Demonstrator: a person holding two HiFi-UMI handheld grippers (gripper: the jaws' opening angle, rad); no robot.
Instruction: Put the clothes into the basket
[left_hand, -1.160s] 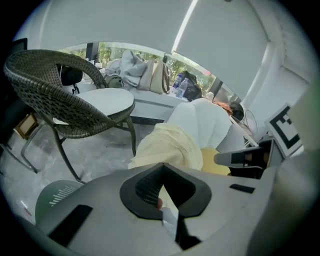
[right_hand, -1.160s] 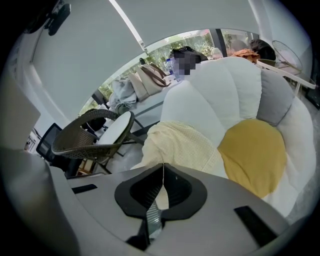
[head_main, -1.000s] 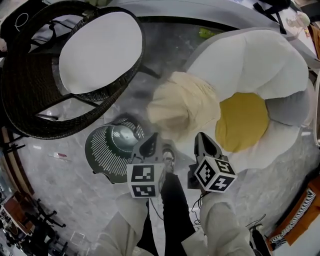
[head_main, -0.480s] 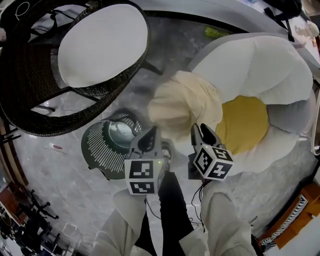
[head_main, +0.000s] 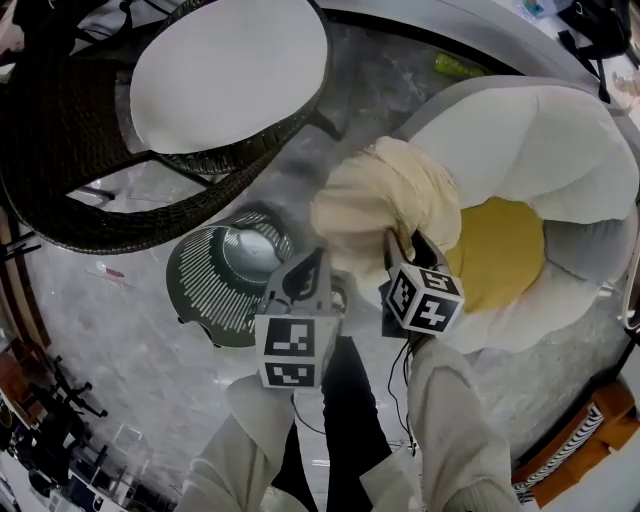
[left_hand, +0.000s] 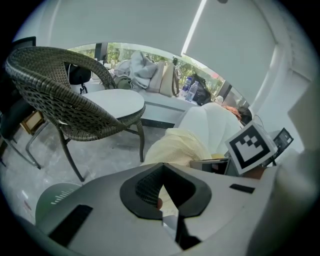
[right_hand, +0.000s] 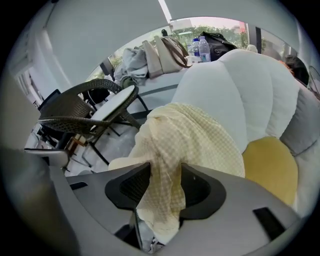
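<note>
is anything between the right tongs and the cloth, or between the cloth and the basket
Nothing visible. The cream cloth already hangs between the right tongs, whose jaws have just been opening. The basket stands on the floor beside it; only the left tongs hover near that path.

Head view: wicker chair (head_main: 60, 180) cut off at left edge; cream cloth (head_main: 385, 195) lower edge hidden behind right gripper (head_main: 405, 243); basket (head_main: 190, 290) rim partly behind left gripper (head_main: 308, 268).

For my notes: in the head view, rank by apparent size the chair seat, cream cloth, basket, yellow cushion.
1. chair seat
2. cream cloth and basket, about alike
3. yellow cushion
</note>
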